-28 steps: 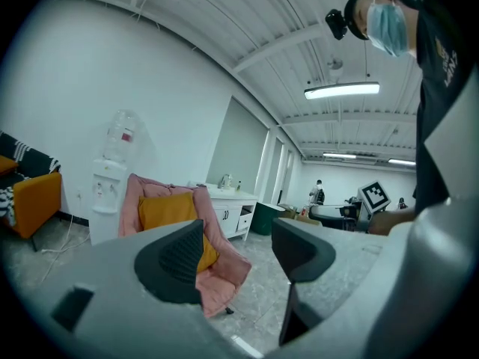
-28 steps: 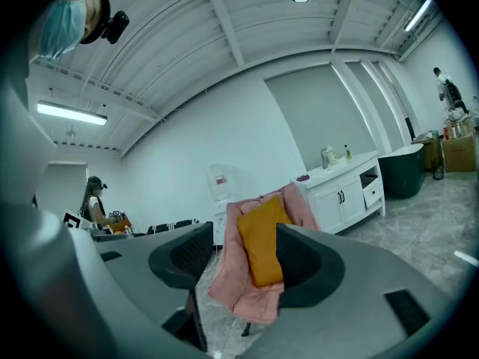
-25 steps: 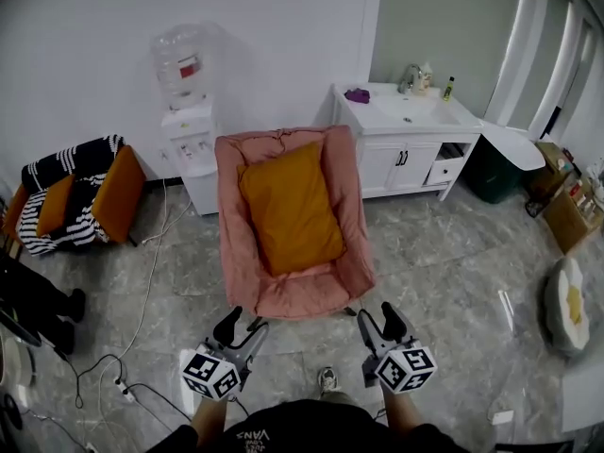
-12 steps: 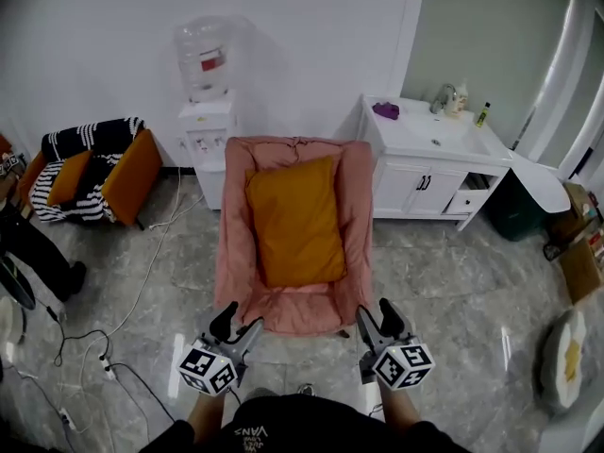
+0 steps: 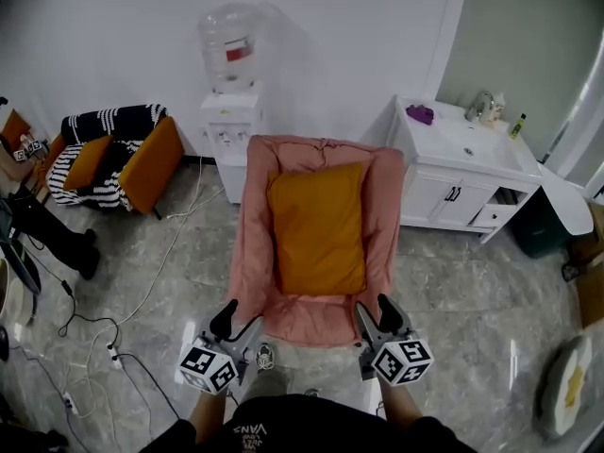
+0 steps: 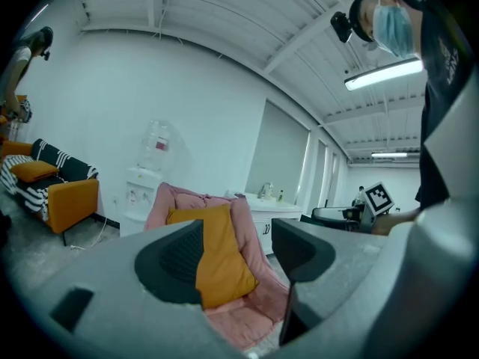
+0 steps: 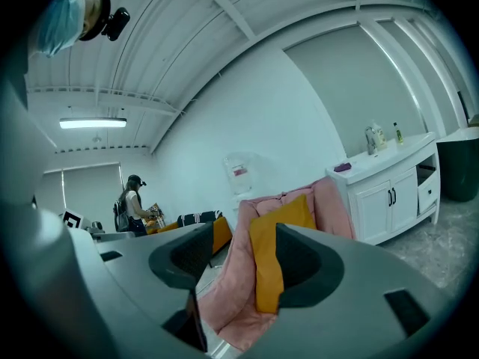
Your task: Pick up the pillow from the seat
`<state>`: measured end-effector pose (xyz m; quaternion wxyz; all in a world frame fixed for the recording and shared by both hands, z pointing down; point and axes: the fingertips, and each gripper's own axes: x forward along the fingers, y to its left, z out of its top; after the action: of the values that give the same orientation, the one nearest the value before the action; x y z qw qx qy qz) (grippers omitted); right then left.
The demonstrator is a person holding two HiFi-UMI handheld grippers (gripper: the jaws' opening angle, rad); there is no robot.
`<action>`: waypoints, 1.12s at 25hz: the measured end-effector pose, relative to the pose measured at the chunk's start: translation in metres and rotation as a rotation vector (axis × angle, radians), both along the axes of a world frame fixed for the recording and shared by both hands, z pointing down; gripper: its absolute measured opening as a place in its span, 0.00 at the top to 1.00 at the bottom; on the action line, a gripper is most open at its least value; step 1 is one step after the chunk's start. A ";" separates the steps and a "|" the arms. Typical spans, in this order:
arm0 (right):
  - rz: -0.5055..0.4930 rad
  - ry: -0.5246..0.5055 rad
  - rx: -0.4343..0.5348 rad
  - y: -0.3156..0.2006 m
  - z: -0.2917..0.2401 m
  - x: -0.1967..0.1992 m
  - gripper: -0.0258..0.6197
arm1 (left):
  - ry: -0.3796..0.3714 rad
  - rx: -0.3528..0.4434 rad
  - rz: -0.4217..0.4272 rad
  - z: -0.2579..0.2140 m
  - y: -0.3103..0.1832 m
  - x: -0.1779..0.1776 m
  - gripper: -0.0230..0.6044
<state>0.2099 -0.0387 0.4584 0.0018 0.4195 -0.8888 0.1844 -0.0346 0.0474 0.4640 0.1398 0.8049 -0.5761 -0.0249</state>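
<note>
An orange pillow point(image 5: 316, 225) lies propped on the seat and back of a pink padded chair point(image 5: 253, 253) in the middle of the head view. Both grippers hover just short of the chair's front edge, apart from the pillow. My left gripper point(image 5: 238, 322) is open and empty at the chair's front left corner. My right gripper point(image 5: 376, 315) is open and empty at the front right corner. In the left gripper view the pillow point(image 6: 221, 256) shows between the open jaws of that gripper point(image 6: 236, 249), farther off. The right gripper view shows the pillow point(image 7: 268, 268) beyond its spread jaws.
A water dispenser point(image 5: 231, 92) stands behind the chair at the wall. A white sink cabinet point(image 5: 462, 182) is close on the chair's right. An orange armchair with a striped blanket point(image 5: 118, 159) sits at left, with cables point(image 5: 94, 343) on the marble floor and a person's legs point(image 5: 52, 239).
The chair and pillow have drifted rightward and nearer in the head view, so the chair's front edge now lies just ahead of both grippers. Both grippers stay open.
</note>
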 end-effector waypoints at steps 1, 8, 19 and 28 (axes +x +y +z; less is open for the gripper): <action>0.008 0.000 -0.002 -0.007 0.001 -0.005 0.58 | 0.001 -0.001 0.007 0.001 -0.008 -0.006 0.52; 0.078 0.006 0.006 -0.057 -0.011 -0.050 0.58 | -0.001 0.002 0.078 -0.006 -0.076 -0.056 0.52; 0.204 0.013 -0.009 -0.104 -0.005 -0.119 0.58 | 0.007 -0.035 0.207 0.010 -0.145 -0.129 0.52; 0.276 0.056 -0.059 -0.121 0.016 -0.119 0.58 | 0.048 -0.130 0.250 0.054 -0.184 -0.139 0.52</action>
<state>0.0907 -0.1597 0.4744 0.0134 0.5424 -0.8165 0.1974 -0.1738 -0.1362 0.5179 0.2071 0.8588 -0.4685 0.0108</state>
